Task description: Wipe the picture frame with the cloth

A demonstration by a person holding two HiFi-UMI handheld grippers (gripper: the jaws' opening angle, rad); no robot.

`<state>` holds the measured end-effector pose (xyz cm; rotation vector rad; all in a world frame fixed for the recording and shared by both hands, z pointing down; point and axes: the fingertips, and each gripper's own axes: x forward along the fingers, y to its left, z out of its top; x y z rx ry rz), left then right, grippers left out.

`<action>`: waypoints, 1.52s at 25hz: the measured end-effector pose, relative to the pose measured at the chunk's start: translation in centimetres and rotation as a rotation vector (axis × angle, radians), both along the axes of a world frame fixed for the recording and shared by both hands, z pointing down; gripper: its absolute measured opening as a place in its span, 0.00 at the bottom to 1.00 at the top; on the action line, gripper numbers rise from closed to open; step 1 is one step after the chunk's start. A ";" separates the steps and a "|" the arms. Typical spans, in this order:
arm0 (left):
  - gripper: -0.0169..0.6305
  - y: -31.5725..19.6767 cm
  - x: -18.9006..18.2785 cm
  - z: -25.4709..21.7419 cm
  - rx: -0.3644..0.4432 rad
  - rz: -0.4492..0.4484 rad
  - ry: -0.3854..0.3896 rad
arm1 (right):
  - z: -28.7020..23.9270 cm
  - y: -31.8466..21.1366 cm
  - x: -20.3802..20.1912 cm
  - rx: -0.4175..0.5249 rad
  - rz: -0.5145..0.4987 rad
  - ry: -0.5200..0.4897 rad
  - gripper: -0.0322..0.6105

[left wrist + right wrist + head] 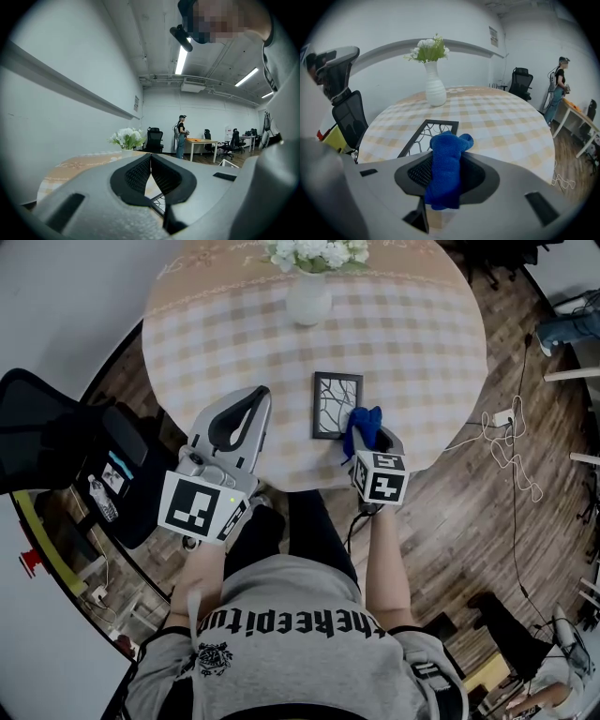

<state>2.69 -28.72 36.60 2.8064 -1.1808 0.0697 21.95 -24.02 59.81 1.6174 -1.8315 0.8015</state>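
Right gripper (pixel 368 434) clamped on the blue cloth (pixel 362 419), held at the right edge of the picture frame (pixel 334 404) lying flat on the table (pixel 422 352); left gripper (pixel 255 399) closed on nothing, aside; wiping judged barely begun, frame face yet to cover.

1 white vase (pixel 308 298) of flowers (pixel 314 251) is standing on the round checked table (pixel 422 352), with 1 black chair (pixel 47 427) sitting beside it.

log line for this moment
right gripper: shut on blue cloth | left gripper: shut, empty | picture frame: flat on table | cloth at frame's right edge
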 end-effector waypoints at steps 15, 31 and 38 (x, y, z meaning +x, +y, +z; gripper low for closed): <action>0.05 4.5 -2.1 -3.1 0.074 0.083 0.020 | -8.3 2.4 -2.1 0.274 0.081 -0.018 0.28; 0.05 11.5 -4.3 -6.9 0.180 0.210 0.065 | -20.4 9.9 -5.8 0.566 0.154 0.020 0.28; 0.05 14.4 -5.3 -7.6 0.207 0.239 0.075 | -23.5 13.5 -7.4 0.650 0.167 0.011 0.28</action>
